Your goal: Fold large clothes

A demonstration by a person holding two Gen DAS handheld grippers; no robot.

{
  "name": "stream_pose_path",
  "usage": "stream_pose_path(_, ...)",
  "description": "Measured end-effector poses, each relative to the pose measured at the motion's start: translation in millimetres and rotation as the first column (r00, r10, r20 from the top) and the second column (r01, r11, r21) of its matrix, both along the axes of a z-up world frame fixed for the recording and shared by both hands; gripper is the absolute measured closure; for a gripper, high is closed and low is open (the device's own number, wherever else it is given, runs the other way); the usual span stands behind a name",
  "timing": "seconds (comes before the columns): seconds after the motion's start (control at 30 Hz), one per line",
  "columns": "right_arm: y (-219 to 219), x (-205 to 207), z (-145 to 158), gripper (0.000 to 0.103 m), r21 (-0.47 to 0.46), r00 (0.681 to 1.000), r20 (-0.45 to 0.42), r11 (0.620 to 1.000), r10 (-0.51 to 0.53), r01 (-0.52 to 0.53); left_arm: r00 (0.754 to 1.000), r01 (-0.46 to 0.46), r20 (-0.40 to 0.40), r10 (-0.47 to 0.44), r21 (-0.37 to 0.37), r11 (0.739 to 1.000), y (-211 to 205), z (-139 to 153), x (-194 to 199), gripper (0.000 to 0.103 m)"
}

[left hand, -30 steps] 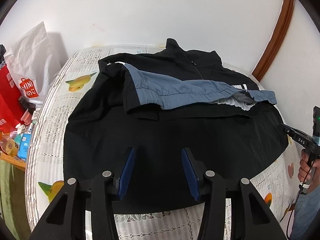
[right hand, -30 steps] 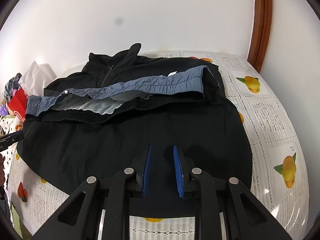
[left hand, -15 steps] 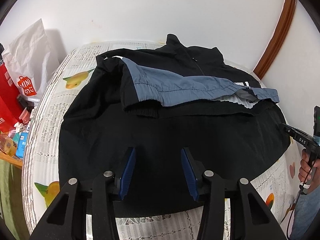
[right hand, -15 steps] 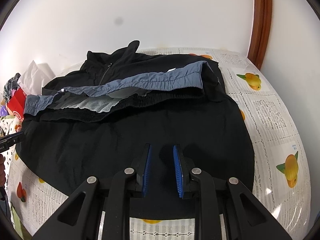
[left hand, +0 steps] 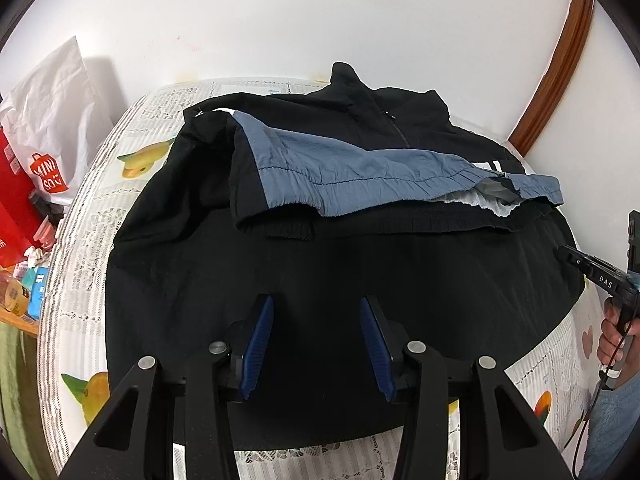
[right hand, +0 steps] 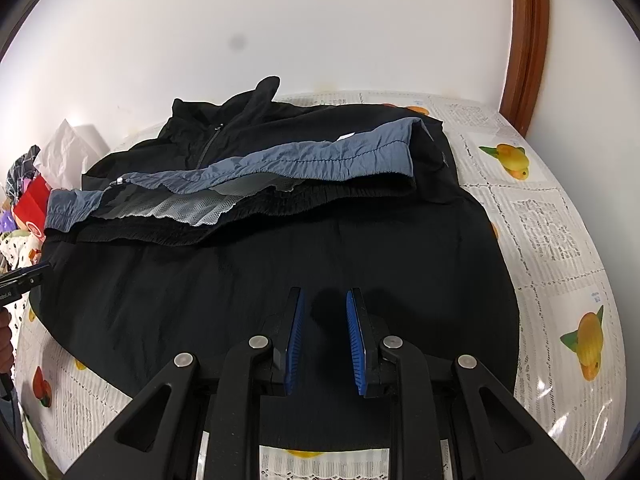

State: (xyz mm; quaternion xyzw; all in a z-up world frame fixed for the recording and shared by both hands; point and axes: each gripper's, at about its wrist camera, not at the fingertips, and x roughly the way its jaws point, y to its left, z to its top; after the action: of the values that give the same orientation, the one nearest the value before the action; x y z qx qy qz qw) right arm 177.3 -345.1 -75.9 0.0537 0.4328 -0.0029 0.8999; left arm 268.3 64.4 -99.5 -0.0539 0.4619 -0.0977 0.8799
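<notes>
White wall rises behind a table (left hand: 76, 264) covered with a clear-coated cloth printed with newsprint and yellow fruit, and a brown wooden door frame (left hand: 556, 68) runs down the wall past the table's far right corner. Across that table lies the black jacket (left hand: 320, 264), its collar and zip toward the wall and its lower part spread flat toward the cameras. Folded across the jacket's middle are its two sleeves: a grey-blue panel (left hand: 352, 172) lies on top, with a bit of pale mesh lining (right hand: 188, 208) showing beneath it and black ribbed cuffs along the near edge of the fold. Beside the table's left edge stand a white shopping bag with a red logo (left hand: 48, 120) and some red packaging and small clutter. The left gripper (left hand: 316, 344) hangs over the near part of the jacket, its blue pads set moderately apart with only the flat cloth seen between them; nothing is pinched. The right gripper (right hand: 322, 340) hangs over the same near hem further right, its pads narrower but with a clear gap, also gripping nothing. From the left wrist view, a hand (left hand: 614, 340) holding the right tool shows at the jacket's right edge.
</notes>
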Motion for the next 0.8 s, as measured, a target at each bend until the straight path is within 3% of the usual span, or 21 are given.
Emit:
stream_pose_path(0.53, 1, 5, -3, 0.081, 0.002, 1.0, 0.001, 1.0, 0.013, -0.013, 1.0, 0.005, -0.001, -0.005, 0.012, 1.0, -3, -4, 8, 0.06)
stream_pose_path(0.8, 3, 10, -4, 0.081, -0.001, 1.0, 0.001, 1.0, 0.018, -0.018, 1.0, 0.012, -0.001, -0.012, 0.025, 1.0, -8, -7, 16, 0.067)
